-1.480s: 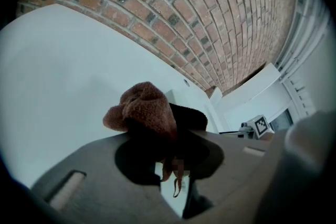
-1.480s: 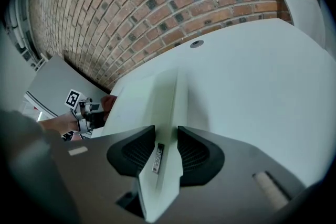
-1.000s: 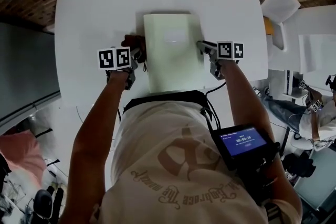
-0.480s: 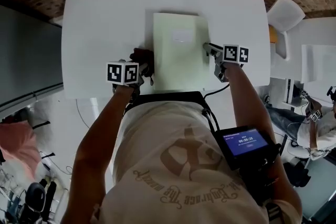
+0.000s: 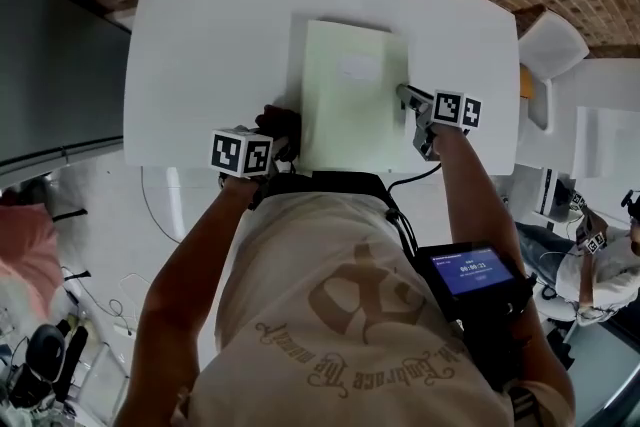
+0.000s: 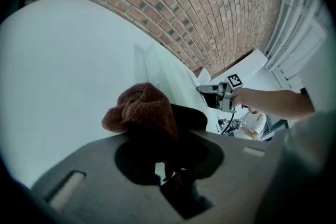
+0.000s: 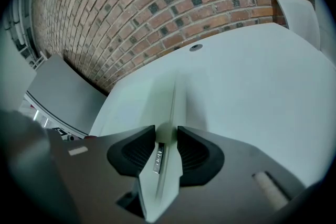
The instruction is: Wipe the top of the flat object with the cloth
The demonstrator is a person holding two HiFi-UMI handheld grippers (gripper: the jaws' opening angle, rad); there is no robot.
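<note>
A pale green board point(image 5: 350, 100) lies flat in the middle of a white table point(image 5: 200, 35), its near end close to the table's near edge. The right gripper point(image 5: 407, 97) is clamped on the board's right edge; the right gripper view shows both pads closed on it. The left gripper point(image 5: 279, 141) pinches a brown cloth point(image 5: 279, 120) just beside the board's left edge. The bunched cloth hides its dark jaw tips. Bare table spreads left and beyond.

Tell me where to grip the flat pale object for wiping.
Grip the flat object by its thin right edge, from the right: it lies flat, so only an edge fits a claw, leaving the top free. The right claw clamps there.
</note>
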